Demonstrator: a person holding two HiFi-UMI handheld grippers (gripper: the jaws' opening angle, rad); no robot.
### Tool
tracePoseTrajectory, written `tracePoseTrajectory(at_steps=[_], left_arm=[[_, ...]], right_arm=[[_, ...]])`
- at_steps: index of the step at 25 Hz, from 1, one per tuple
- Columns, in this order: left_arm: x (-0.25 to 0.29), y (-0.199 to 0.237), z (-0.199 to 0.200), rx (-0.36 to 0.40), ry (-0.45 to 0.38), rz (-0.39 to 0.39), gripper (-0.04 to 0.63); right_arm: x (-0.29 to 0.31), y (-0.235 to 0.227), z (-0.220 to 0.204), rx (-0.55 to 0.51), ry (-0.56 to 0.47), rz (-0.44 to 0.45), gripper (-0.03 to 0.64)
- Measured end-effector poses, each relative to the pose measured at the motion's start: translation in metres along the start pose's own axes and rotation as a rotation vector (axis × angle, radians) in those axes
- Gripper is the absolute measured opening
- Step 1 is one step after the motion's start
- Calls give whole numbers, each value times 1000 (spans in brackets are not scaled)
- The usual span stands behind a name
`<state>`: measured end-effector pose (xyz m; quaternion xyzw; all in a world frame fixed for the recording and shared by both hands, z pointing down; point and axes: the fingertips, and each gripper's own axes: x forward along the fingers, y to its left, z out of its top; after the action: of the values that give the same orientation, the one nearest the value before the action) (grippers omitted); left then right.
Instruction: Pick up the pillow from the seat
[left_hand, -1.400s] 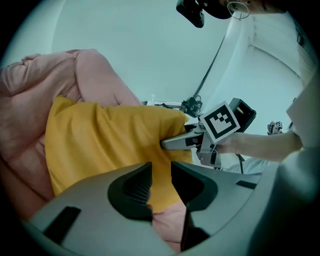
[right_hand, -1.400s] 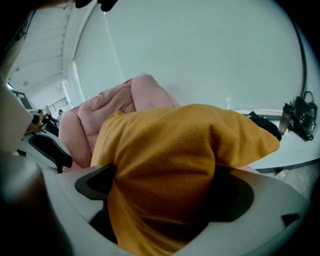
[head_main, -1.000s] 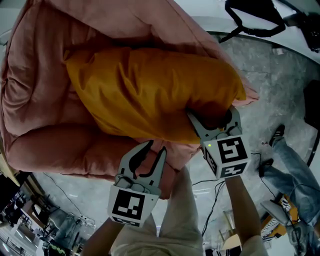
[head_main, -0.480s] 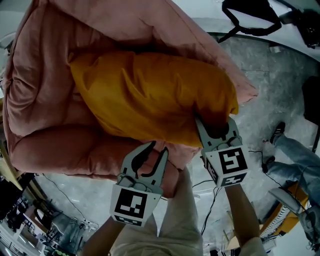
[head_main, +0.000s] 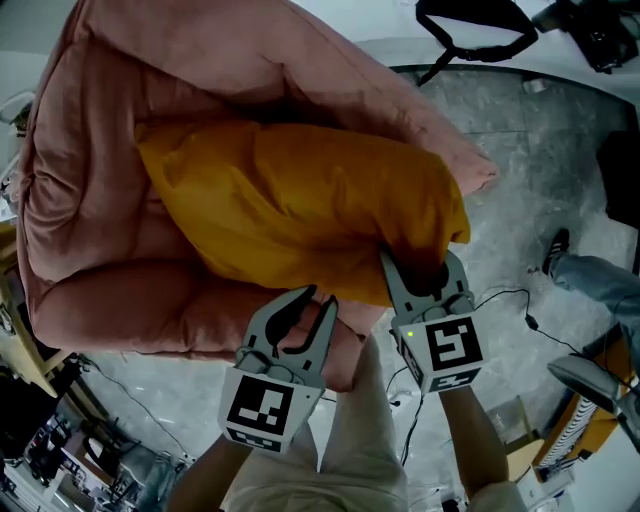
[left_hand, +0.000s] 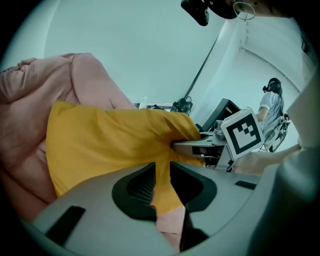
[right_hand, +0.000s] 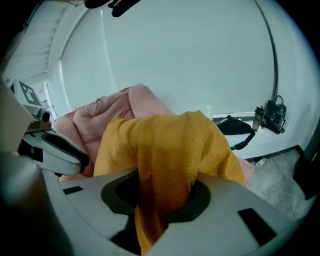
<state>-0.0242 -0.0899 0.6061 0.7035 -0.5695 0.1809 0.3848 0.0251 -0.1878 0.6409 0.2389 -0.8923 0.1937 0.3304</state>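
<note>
A grey speckled floor (head_main: 520, 190) spreads around one pink padded seat (head_main: 100, 200); both gripper views show a pale wall behind it. One orange pillow (head_main: 290, 200) lies across the seat's hollow, with its right end at the seat's front corner.

Two grippers work at the seat's front edge. The right gripper (head_main: 422, 265) has just been closing its jaws, which now clamp a thick fold of the pillow's end. Its own view shows the fabric bunched between the pads and hanging below them. The left gripper (head_main: 318, 298) sits beside it over the seat's front roll, jaws a narrow slit apart. The pillow's lower edge shows through that slit, and the pads press on nothing I can make out.

Past the seat's back corner lies one black bag (head_main: 470, 25), cut off by the frame. To the seat's right, one leg in jeans (head_main: 600, 285) with a shoe (head_main: 556, 250) is cut off too, and a thin cable (head_main: 500, 298) trails across the floor.

The pillow's own bulk hides its far end in the right gripper view. Only the left gripper view shows a standing person (left_hand: 272, 100) far off beyond the seat, too small to make out. Only the head view shows the floor and the seat whole.
</note>
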Motion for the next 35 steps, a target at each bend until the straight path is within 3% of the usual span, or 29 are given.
tracePoseTrajectory(at_steps=[3,7,13,20,35], left_arm=[[-5,-3,9,-58,2,42,48],[-9,-10,8,-9,-20,37,6],[-28,-15,10,38,-55,28,5],[-51,-21,7,37,-64,55,5],[-103,-35,16,74,-97,39,5]], right_arm=[[-12,6,4,-5,-5,2,138],[-30,11,3,-10,-20,-5,135],[-54,28,4,-7,-38,-25,133],[-80,49,8,-9,-70,-49,134],[-131,90,33,-11,-139,-114,135]])
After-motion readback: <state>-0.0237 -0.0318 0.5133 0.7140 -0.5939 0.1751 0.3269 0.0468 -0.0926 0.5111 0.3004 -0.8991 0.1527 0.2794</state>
